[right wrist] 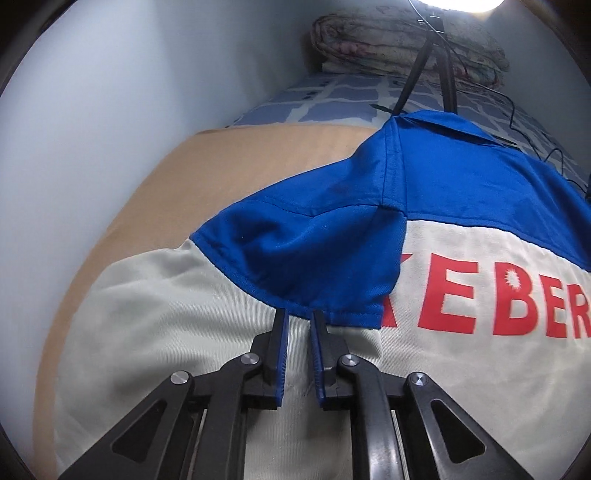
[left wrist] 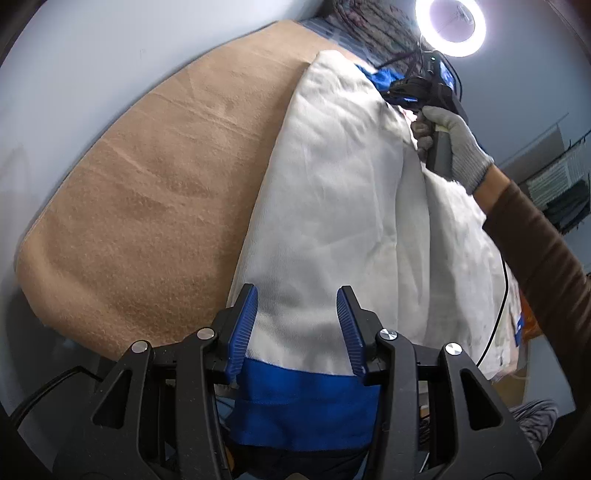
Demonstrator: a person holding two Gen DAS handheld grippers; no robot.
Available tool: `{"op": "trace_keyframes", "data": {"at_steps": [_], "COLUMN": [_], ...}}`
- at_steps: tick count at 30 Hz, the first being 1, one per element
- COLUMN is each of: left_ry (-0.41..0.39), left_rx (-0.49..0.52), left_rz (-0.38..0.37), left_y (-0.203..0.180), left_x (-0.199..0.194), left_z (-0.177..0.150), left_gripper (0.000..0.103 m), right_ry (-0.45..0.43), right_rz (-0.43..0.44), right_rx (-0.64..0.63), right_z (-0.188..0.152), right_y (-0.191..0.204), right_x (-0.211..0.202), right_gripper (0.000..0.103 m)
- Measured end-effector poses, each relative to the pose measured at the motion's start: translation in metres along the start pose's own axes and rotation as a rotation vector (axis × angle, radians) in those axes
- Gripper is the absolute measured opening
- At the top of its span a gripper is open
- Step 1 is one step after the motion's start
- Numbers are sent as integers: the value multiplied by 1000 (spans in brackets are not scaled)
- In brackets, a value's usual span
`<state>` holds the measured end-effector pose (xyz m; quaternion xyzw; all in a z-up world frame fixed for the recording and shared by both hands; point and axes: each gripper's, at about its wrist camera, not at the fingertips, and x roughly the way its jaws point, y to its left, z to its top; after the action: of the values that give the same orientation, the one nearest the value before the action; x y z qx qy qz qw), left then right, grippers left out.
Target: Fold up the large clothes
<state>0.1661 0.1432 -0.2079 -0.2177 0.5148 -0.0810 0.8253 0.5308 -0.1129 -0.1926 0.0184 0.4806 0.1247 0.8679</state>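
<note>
Closest to the left wrist camera, the blue hem band (left wrist: 303,402) of a white and blue garment (left wrist: 343,206) fills the space between the left gripper (left wrist: 299,328)'s two blue pads, which stand wide apart with the cloth lying between them; whether either pad presses the fabric cannot be told. The garment stretches away from this gripper in one long white panel, resting on a tan blanket (left wrist: 147,192) that covers the bed. At the far end, a gloved hand (left wrist: 454,144) holds the right gripper (left wrist: 410,90) against the garment's upper edge. In the right wrist view, the right gripper (right wrist: 299,314) has its two pads nearly together, leaving a narrow gap, with their tips at the hem of a blue sleeve (right wrist: 314,266) folded over the white body; a firm pinch cannot be confirmed. Red letters (right wrist: 517,302) run across the white fabric just right of the sleeve. Beyond lie one blue patterned sheet (right wrist: 351,98), one rolled quilt (right wrist: 402,44) and one ring light (left wrist: 450,26) on a dark stand.
</note>
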Motion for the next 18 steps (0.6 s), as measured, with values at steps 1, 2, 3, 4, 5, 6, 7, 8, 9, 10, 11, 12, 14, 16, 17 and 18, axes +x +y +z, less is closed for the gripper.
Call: {"op": "trace_keyframes", "data": {"at_steps": [1, 2, 3, 4, 5, 6, 7, 8, 9, 10, 11, 12, 14, 16, 17, 18], "left_ry": [-15, -31, -38, -41, -40, -36, -28, -21, -18, -11, -8, -8, -5, 16, 27, 27], "left_rx": [-8, -16, -22, -31, -46, -59, -79, -97, -107, -108, -104, -102, -102, -100, -102, -105], "left_rz": [-3, -5, -6, -6, -9, -15, -27, -40, -49, -55, -55, -55, -60, -71, -75, -77], "left_y": [1, 2, 4, 6, 8, 11, 15, 18, 20, 20, 21, 21, 23, 23, 22, 23], "left_x": [-4, -8, -10, -12, -13, -13, -13, -13, -12, -11, -12, -12, -11, -7, -6, -6], "left_z": [0, 0, 0, 1, 1, 2, 2, 0, 0, -1, -2, -2, -1, -1, -2, -3], "left_gripper": [44, 44, 44, 45, 45, 45, 45, 45, 45, 45, 47, 52, 56, 56, 56, 56], "right_ry": [-21, -29, -31, -29, -24, -7, 1, 7, 12, 24, 36, 50, 89, 115, 102, 101], "right_rz": [40, 85, 118, 140, 148, 160, 166, 168, 170, 174, 172, 168, 156, 133, 120, 107], "right_rx": [-24, -49, -78, -111, -131, -166, -182, -193, -195, -192, -186, -177, -157, -167, -185, -193], "right_z": [1, 1, 1, -3, -7, -10, -13, -15, -16, -18, -20, -21, -24, -31, -31, -31], "right_y": [9, 21, 31, 45, 54, 71, 80, 89, 93, 99, 100, 100, 100, 100, 103, 105], "right_x": [-9, -17, -22, -27, -28, -27, -25, -23, -20, -15, -11, -6, 8, 20, 17, 13], "right_gripper": [15, 15, 15, 15, 15, 15, 15, 15, 15, 15, 15, 15, 15, 14, 14, 14]}}
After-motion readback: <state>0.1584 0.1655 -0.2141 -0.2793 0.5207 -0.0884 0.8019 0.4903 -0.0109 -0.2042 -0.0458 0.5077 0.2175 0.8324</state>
